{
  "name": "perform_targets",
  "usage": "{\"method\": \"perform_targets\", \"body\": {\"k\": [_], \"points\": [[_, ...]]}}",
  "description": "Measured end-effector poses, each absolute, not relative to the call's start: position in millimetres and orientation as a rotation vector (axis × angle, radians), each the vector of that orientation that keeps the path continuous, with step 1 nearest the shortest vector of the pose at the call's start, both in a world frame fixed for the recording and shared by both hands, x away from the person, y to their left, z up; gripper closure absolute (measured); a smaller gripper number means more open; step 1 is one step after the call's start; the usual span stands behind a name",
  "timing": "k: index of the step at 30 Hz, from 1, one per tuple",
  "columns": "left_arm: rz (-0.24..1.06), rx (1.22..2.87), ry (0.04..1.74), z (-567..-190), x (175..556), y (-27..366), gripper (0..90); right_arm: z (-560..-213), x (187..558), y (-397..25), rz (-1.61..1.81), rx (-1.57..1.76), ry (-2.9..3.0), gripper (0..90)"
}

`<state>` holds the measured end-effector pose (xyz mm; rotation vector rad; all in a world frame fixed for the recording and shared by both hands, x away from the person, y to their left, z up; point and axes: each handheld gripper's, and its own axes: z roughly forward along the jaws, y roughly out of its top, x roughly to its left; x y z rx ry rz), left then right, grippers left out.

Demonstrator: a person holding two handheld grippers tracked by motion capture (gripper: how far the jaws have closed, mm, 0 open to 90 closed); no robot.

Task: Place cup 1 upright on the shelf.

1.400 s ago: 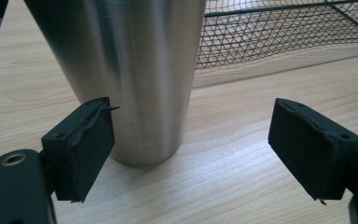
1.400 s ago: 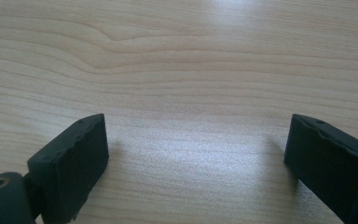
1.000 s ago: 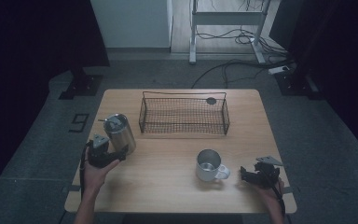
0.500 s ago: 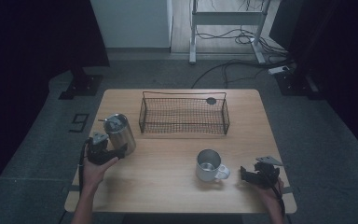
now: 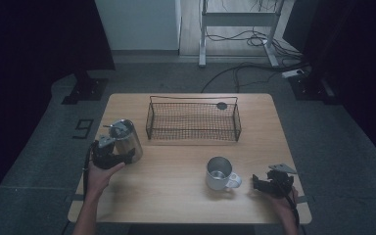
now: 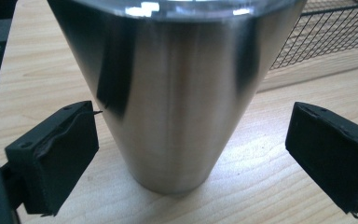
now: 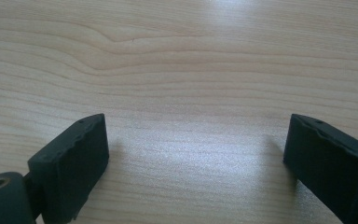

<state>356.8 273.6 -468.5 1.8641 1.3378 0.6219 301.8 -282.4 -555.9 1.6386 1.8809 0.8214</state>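
Observation:
A tall steel tumbler (image 5: pixel 126 139) stands upright at the table's left side. My left gripper (image 5: pixel 119 155) is open right at its base, and in the left gripper view the tumbler (image 6: pixel 177 93) sits between the two spread jaws, touching neither. A steel mug (image 5: pixel 219 173) with a white handle stands at front right of centre. My right gripper (image 5: pixel 260 185) rests low over the wood just right of the mug, open, with bare table (image 7: pixel 191 93) between its jaws.
A black wire basket (image 5: pixel 193 121) stands at the back centre of the table (image 5: pixel 176 200), with a small dark round thing (image 5: pixel 222 105) at its far right corner. The basket's mesh (image 6: pixel 326 32) shows behind the tumbler. Cables lie on the floor beyond.
The left gripper has crept a little closer to the tumbler's base. The right gripper and the mug have stayed put.

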Motion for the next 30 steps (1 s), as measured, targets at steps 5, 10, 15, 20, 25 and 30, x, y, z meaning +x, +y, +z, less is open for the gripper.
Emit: {"method": "perform_targets", "body": {"k": [5,10,15,20,25,30], "points": [[0.634,1.866,1.351,-468,363,273,2.0,-556,302,-282,0.821,1.638,1.881,6.3],[0.632,1.872,1.348,-467,367,271,1.7,-556,302,-282,0.821,1.639,1.881,6.3],[0.637,1.877,1.361,-465,373,271,1.8,-556,303,-282,0.823,1.64,1.878,6.4],[0.647,1.882,1.36,-464,378,269,1.8,-556,303,-282,0.823,1.641,1.878,6.3],[0.647,1.879,1.373,-463,385,268,2.0,-556,303,-282,0.824,1.641,1.879,6.4],[0.647,1.873,1.362,-465,389,268,1.7,-556,303,-282,0.824,1.641,1.878,6.4]]}}
